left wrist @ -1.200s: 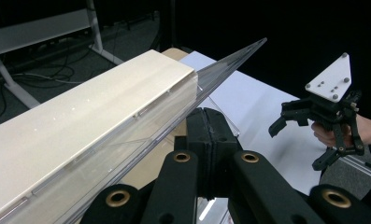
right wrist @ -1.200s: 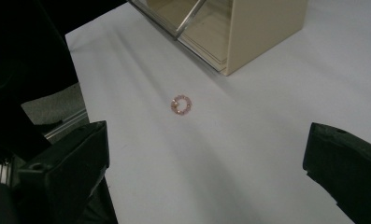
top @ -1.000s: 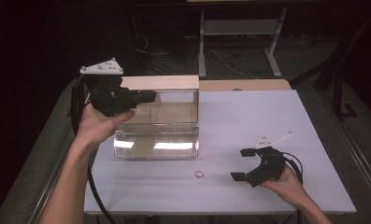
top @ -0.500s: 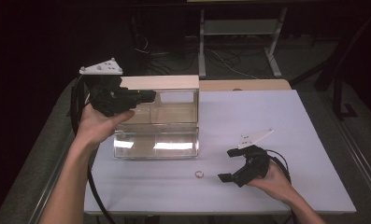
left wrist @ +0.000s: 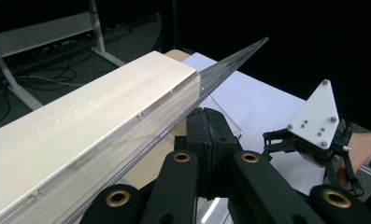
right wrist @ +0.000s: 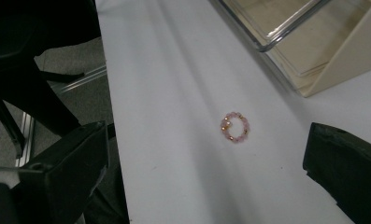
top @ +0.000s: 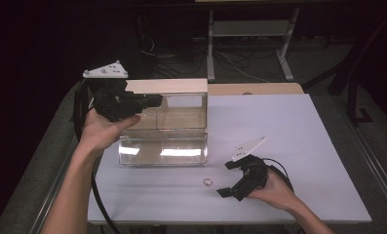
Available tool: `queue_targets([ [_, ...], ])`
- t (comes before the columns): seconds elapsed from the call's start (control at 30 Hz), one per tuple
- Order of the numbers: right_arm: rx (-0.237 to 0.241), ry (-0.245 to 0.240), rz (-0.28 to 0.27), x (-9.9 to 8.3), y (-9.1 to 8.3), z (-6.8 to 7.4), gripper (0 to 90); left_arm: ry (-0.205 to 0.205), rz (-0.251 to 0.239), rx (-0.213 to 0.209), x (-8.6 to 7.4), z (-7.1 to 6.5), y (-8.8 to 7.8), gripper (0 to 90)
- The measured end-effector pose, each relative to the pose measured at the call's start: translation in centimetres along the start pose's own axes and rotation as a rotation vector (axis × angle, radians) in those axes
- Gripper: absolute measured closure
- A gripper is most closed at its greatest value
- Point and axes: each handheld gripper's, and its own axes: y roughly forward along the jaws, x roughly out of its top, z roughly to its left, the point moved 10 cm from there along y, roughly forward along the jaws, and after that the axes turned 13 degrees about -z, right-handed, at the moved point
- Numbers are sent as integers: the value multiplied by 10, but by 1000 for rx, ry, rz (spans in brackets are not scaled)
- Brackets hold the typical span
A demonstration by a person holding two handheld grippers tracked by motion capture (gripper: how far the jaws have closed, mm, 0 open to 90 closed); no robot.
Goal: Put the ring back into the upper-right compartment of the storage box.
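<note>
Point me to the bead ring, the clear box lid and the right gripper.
bead ring [right wrist: 235, 127], right gripper view, on its beaded band.
clear box lid [left wrist: 141, 140], left gripper view, on the raised clear panel.
right gripper [top: 230, 179], high view, between its open fingers.

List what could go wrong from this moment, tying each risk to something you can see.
1. The bead ring is small and lies flat on the smooth white table; the open right gripper may push it aside rather than pinch it.
2. The left gripper is shut on the clear lid of the box; if its grip slips, the lid could drop.
</note>
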Motion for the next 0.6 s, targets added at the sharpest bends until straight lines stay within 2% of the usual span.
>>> queue_targets([
  [0.37, 16, -24, 48, -3, 16, 0, 3, -3, -6, -6, 1, 0, 1, 891],
  [0.5, 30, -61, 71, -6, 22, -3, 2, -1, -7, -7, 1, 0, 1, 891],
  [0.6, 39, -55, 78, -7, 28, -1, 3, 1, -9, -6, 1, 0, 2, 891],
])
